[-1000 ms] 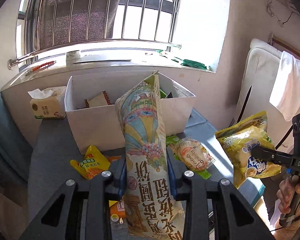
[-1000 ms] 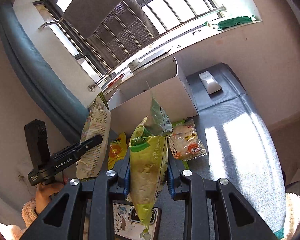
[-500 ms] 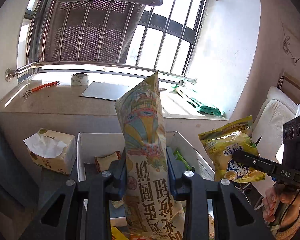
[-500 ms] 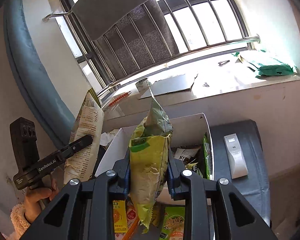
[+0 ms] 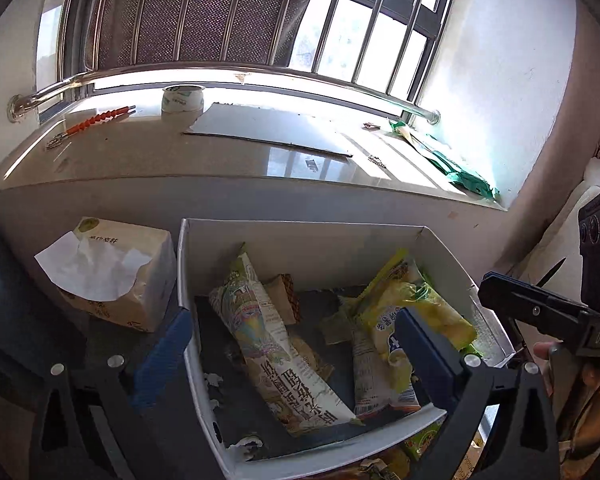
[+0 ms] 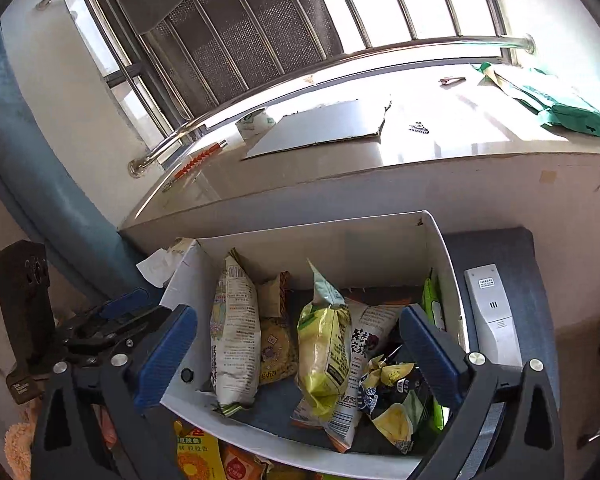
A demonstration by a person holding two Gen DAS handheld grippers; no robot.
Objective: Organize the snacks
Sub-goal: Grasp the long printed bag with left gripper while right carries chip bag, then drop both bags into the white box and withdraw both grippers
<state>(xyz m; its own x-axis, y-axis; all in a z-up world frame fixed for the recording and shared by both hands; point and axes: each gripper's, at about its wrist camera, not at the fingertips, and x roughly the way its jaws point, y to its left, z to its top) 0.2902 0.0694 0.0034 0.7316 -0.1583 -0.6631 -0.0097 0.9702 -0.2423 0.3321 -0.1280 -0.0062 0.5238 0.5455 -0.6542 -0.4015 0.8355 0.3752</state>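
A white open box point(image 5: 300, 240) holds several snack bags. The long patterned bag point(image 5: 272, 344) lies in its left half, and the yellow-green chip bag point(image 5: 416, 312) in its right half. My left gripper point(image 5: 296, 356) is open and empty above the box. In the right wrist view the box point(image 6: 434, 248) shows the same patterned bag point(image 6: 234, 344) and the chip bag point(image 6: 326, 352) among other packets. My right gripper point(image 6: 296, 356) is open and empty above the box. The other gripper shows at each view's edge: the right one point(image 5: 540, 312) and the left one point(image 6: 112, 320).
A tissue pack point(image 5: 112, 272) stands left of the box. A white remote point(image 6: 490, 312) lies right of it on the blue surface. More snack packets point(image 6: 196, 456) lie in front of the box. The window sill point(image 5: 220, 156) with a tape roll point(image 5: 182, 102) runs behind.
Both grippers moved over the box, opened and let go of their bags. The patterned bag and the chip bag now lie inside the box.
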